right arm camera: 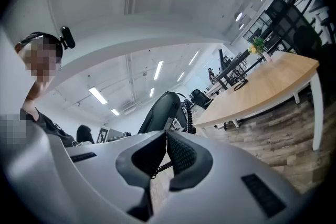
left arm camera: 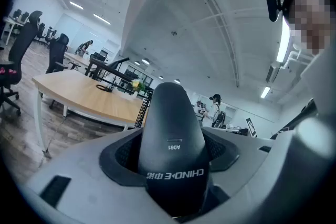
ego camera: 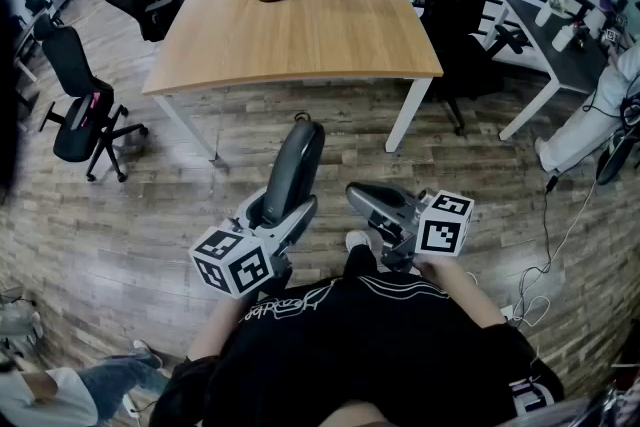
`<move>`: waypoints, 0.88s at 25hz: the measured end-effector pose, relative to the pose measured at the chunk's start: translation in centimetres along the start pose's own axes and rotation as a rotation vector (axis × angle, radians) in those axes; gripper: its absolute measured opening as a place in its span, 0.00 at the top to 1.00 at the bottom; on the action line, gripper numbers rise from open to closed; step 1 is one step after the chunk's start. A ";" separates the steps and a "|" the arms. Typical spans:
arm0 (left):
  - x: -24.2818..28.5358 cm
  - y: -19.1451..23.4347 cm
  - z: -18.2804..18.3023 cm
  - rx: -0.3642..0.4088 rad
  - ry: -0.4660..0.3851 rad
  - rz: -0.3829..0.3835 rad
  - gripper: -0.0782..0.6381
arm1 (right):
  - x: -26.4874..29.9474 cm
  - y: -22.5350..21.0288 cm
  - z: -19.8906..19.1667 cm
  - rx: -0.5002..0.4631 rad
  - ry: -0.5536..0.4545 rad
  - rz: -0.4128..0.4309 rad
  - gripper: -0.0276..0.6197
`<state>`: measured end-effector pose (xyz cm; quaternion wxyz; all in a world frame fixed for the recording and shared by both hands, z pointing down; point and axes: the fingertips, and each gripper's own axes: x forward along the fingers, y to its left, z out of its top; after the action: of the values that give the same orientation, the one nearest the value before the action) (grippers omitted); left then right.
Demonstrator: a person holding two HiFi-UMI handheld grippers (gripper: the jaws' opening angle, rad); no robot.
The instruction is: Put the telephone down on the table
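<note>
With its jaws spread wide and clamped on the telephone (ego camera: pixel 294 165), held upright over the floor well short of the table (ego camera: pixel 300 35), the left gripper (ego camera: pixel 283 212) should carry it forward steadily, lay it flat on bare wood and only then release, keeping the right gripper (ego camera: pixel 368 198), jaws pressed together and empty, clear of the cord (right arm camera: pixel 189 113).

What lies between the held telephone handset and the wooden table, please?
Only bare wood floor, seen in the head view, separates handset and table.
</note>
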<state>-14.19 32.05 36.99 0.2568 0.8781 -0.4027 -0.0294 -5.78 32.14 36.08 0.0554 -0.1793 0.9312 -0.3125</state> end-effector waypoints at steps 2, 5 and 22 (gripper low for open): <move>0.1 -0.1 -0.1 0.005 0.001 0.000 0.49 | -0.1 -0.1 -0.1 -0.001 -0.002 0.001 0.90; 0.6 -0.1 -0.2 0.012 0.008 0.004 0.49 | -0.2 -0.5 0.2 0.001 -0.004 0.005 0.90; 15.1 4.4 2.9 -0.015 0.066 0.059 0.49 | -0.5 -14.2 8.9 0.067 -0.004 0.007 0.90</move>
<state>-7.80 17.50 38.94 0.2776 0.8643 -0.4195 0.0043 0.87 16.82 37.51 0.0642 -0.1747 0.9207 -0.3430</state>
